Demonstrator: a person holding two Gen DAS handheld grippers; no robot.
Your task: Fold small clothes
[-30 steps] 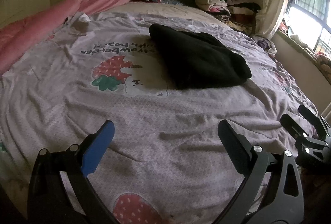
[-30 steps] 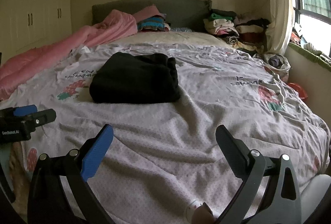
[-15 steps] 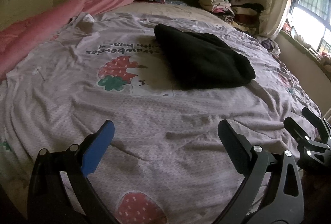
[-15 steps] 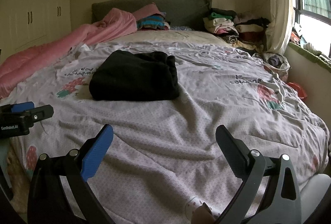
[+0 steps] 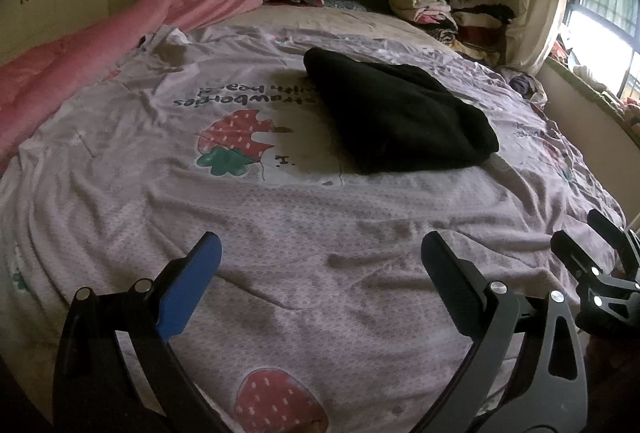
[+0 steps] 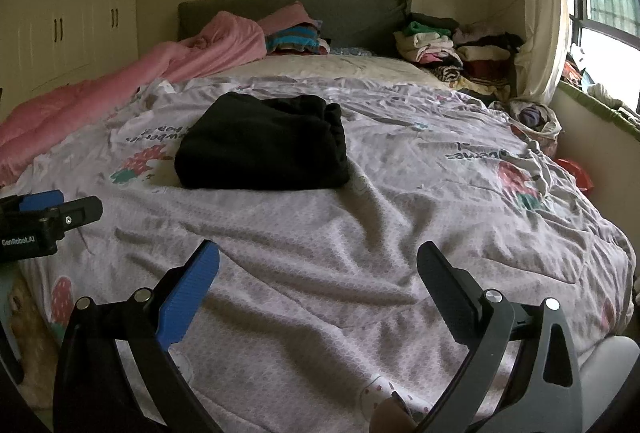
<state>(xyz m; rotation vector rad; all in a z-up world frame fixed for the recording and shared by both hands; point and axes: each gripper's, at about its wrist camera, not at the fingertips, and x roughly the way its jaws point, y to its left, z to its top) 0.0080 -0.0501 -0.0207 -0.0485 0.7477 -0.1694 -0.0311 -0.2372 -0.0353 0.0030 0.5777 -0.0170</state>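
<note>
A black garment lies folded into a thick rectangle in the middle of the bed; the right wrist view shows the same black garment ahead and left. My left gripper hovers open over the bed's near part, nothing between its fingers. My right gripper is open too, well short of the garment. In the left wrist view the right gripper shows at the right edge, and the left gripper shows at the left edge of the right wrist view.
A lilac strawberry-print cover spreads across the bed. A pink quilt is bunched along the left side. Folded clothes are stacked by the headboard and at the back right. A window and curtain stand on the right.
Both grippers have drawn slightly back and up from the bed, staying open. The black garment has not moved.
</note>
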